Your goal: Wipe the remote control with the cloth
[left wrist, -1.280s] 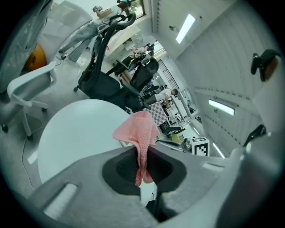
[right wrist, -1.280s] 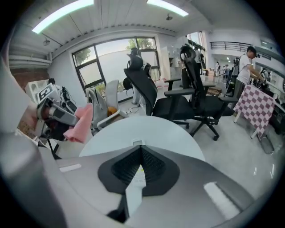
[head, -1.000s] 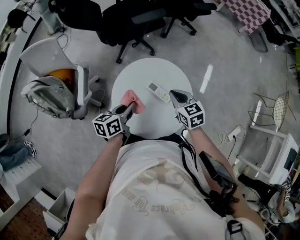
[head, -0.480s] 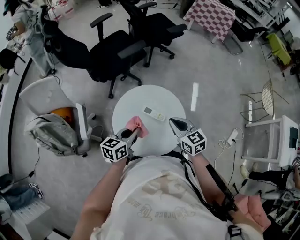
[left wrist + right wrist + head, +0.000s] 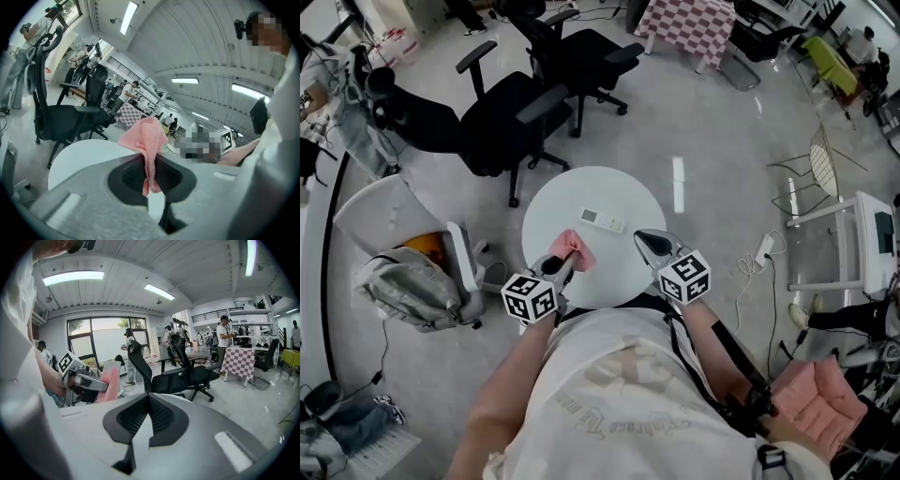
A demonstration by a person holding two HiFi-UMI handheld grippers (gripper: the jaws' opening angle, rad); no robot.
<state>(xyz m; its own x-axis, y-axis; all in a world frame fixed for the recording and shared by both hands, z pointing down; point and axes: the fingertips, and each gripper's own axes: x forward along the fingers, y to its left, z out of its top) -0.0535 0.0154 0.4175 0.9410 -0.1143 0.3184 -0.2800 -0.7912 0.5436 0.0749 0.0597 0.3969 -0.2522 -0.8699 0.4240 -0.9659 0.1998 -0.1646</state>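
Since a second ago both have lifted off the table [image 5: 581, 192], the left claw [image 5: 565, 266] clamped on the pink cloth [image 5: 575, 246] ready for wiping, the right claw [image 5: 645, 238] closed tight on nothing, while the remote [image 5: 602, 221] lies just beyond, its labels seemingly too small to read.

Round table [image 5: 581, 192] dead centre, and the remote control [image 5: 602, 220] lies on it near the middle, a touch toward 12 o'clock. The cloth [image 5: 573, 247] is at the remote's 8 o'clock, pinched between the jaws of the left gripper [image 5: 567, 262], which comes in over the table's 7 o'clock edge. The right gripper [image 5: 640, 236] reaches in from 4 o'clock, apart from the remote. Office chairs [image 5: 502, 122] stand off at 11 and 12 o'clock. Another chair [image 5: 394, 220] stands at 9 o'clock, with a backpack [image 5: 408, 286] touching it.
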